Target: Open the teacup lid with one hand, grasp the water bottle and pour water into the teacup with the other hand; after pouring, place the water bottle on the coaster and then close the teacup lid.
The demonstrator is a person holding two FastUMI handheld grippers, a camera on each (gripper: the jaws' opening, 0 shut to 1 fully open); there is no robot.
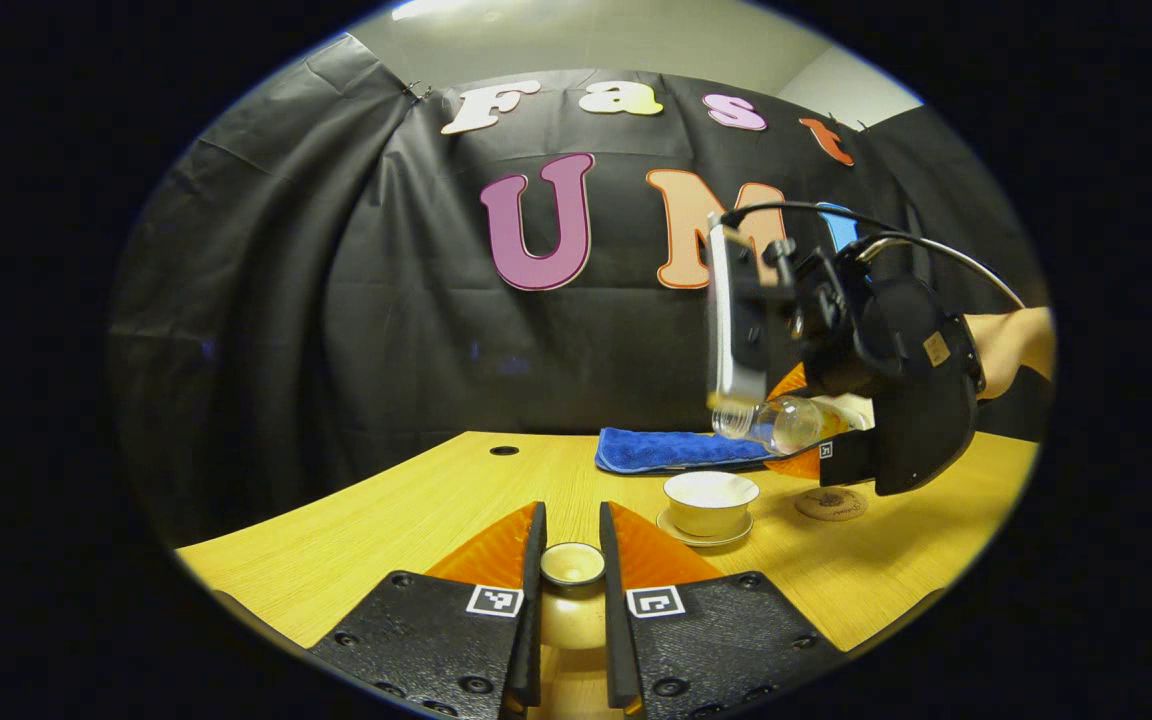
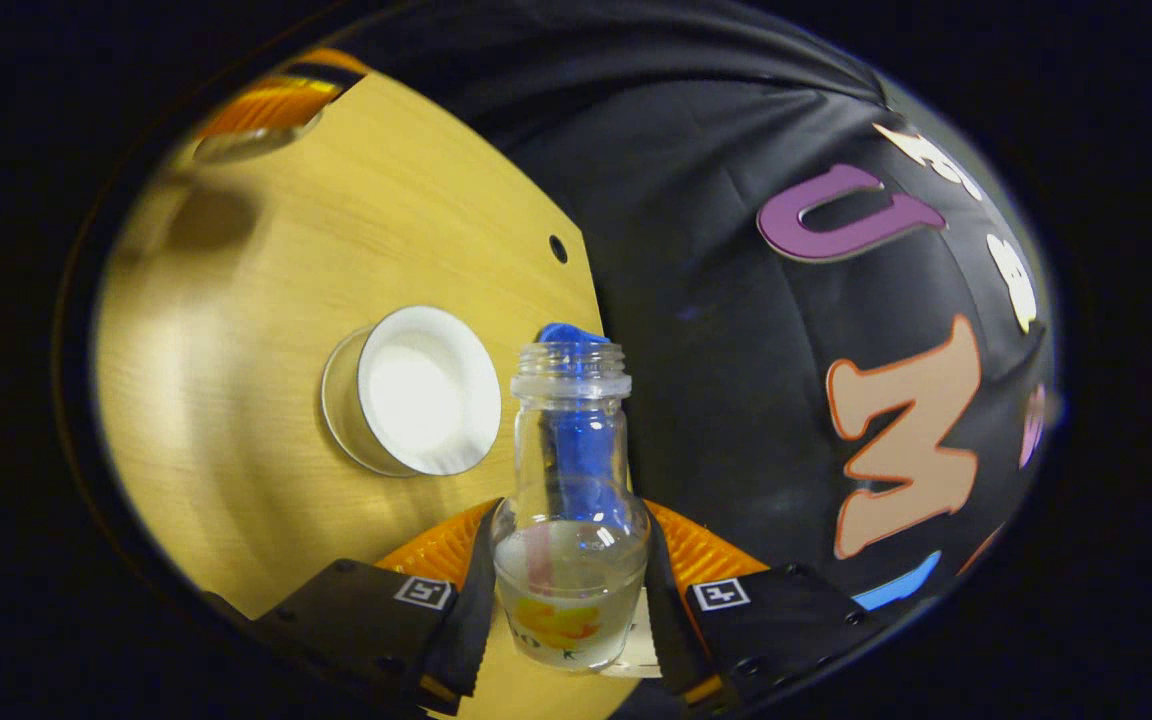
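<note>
- Left gripper (image 1: 572, 560) fingers closed on the teacup lid (image 1: 572, 566), pinched between both, held near the front edge of the table (image 1: 356, 520).
- Right gripper (image 2: 568, 590) fingers clamp the water bottle (image 2: 568, 520) from both sides; bottle is uncapped, a little water inside.
- Count: two grippers, one lid, one bottle, one teacup (image 1: 710, 500) on one saucer (image 1: 704, 533), one coaster (image 1: 831, 503), one blue cloth (image 1: 671, 450).
- Left gripper view: teacup sits open mid-table, right of centre; coaster just right of it, apart; cloth lies behind, toward the far edge. Bottle is tipped nearly level above and right of the cup, mouth pointing left; a hand (image 1: 1011, 345) holds the right gripper at far right.
- Right gripper view: looks down the bottle neck onto the cup's white inside; cup is left of the bottle mouth, not under it. Cloth seen through the clear bottle.
- Bottle label is blurred, unreadable. Coaster print too small to read. Square marker tags on both grippers.
</note>
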